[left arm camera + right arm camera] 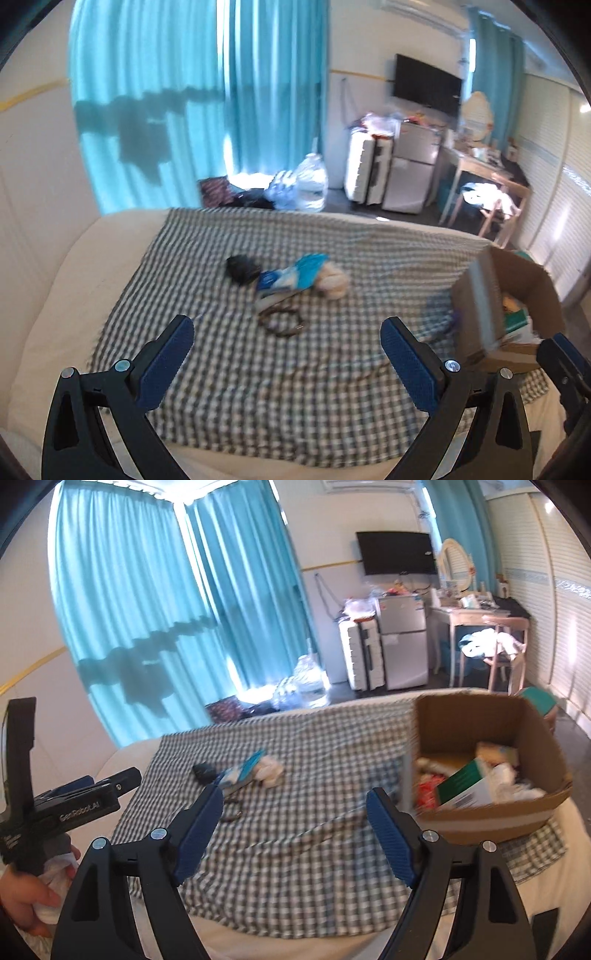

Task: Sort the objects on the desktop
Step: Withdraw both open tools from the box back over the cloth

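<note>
On the checked cloth (258, 369) lies a small pile: a black item (242, 269), a blue and white packet (295, 275), a cream bundle (334, 282) and a dark looped cord (282, 321). My left gripper (288, 328) hovers open just short of the cord, nothing between its pads. An open cardboard box (491, 819) stands on the right of the cloth, holding a green carton (465, 782) and several other items. My right gripper (295, 794) is open and empty, left of the box. The pile (251, 771) lies beyond it.
The cloth covers a cream bed (48, 314). Turquoise curtains (129, 609) hang behind. On the floor past the bed stand a water jug (310, 683), a small fridge (402, 646), and a desk and chair (506, 646). A hand (29, 893) holds the left gripper (110, 781).
</note>
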Demonstrator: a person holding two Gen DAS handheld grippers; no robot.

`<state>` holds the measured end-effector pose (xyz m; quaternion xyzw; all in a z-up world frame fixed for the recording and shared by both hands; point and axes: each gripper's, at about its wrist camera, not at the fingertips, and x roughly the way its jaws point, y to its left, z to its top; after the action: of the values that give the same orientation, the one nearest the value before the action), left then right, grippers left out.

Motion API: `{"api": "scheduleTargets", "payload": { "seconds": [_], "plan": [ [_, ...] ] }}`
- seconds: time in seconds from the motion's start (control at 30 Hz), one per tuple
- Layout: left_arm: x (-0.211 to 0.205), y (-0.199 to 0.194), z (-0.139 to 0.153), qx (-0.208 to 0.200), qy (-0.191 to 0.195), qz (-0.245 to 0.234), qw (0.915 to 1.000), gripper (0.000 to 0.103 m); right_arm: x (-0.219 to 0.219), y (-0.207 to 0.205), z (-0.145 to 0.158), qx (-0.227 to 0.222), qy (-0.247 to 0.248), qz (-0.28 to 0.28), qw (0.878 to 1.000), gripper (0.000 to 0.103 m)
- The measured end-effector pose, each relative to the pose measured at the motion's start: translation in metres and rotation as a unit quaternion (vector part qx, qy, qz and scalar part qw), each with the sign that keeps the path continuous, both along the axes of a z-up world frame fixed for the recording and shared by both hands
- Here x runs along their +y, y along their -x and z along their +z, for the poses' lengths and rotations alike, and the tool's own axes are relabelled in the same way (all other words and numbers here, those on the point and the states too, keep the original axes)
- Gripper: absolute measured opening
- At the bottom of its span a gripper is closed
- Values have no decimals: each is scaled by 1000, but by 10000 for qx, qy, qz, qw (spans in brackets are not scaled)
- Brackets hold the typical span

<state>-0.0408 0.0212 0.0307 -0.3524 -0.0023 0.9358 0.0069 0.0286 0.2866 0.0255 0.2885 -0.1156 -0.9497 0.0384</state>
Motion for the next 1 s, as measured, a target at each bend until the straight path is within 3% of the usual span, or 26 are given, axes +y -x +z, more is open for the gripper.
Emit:
{"api": "scheduleTargets", "payload": {
  "seconds": [0.2, 0.37, 0.7, 1.0],
  "plan": [
    [-37, -4, -38, -93, 129, 354, 9992, 103, -32, 14, -27, -247, -129, 203, 9994, 80],
    [-47, 3, -66, -296, 95, 347, 9989, 103, -47, 23, -48, -452, -178, 266, 9985, 80],
    [-40, 30, -113, -619, -107, 76, 9980, 103, -53, 49, -79, -921, -214, 338, 9949, 80],
    [-28, 60, -147, -870, -136, 217, 9959, 103, -47, 74, -106, -1170, -146, 254, 9927, 80]
  ]
}}
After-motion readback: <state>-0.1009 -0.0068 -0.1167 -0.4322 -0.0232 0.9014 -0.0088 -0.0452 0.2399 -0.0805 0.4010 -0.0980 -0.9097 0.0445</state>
